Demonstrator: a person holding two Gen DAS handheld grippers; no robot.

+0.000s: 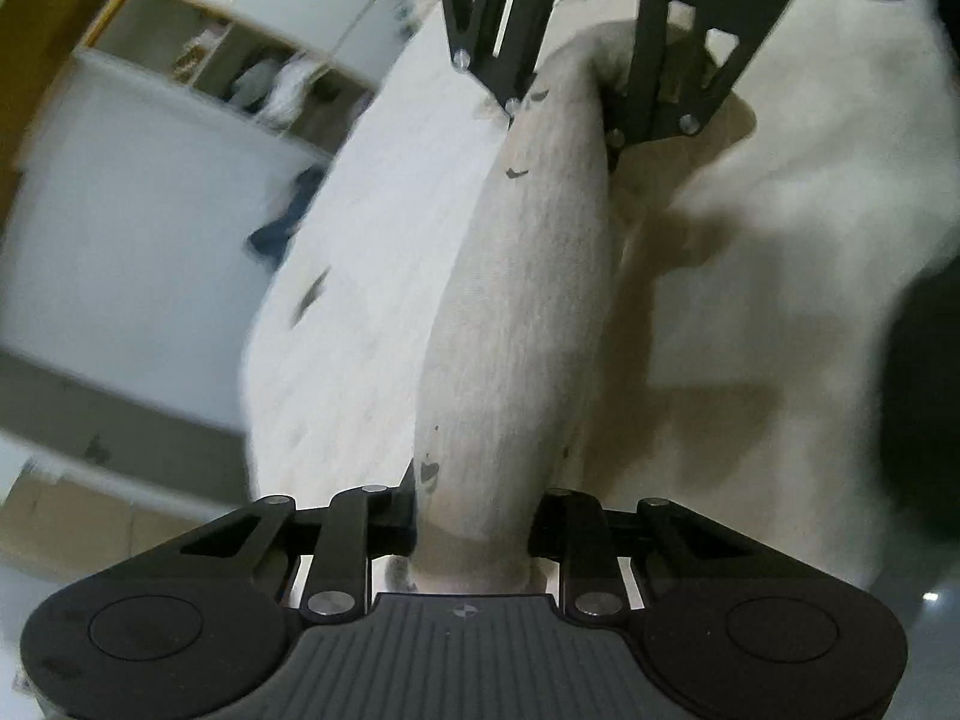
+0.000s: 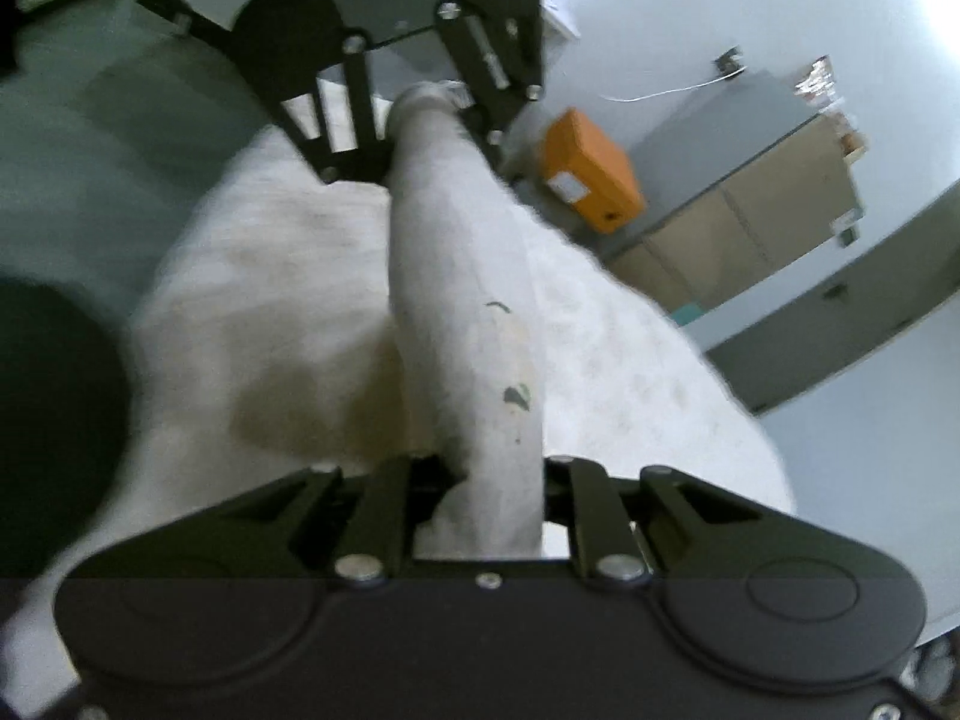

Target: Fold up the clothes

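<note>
A white garment with small dark marks is pulled into a taut roll between my two grippers. In the left wrist view my left gripper is shut on one end of it at the bottom. My right gripper pinches the other end at the top. In the right wrist view the same roll runs from my right gripper, shut on it, up to my left gripper. The rest of the garment spreads loosely below the roll. Both views are blurred.
An orange box and a beige cabinet stand on the pale floor to the right. Open shelves with clothes sit at the far left. A dark round shape fills the left edge of the right wrist view.
</note>
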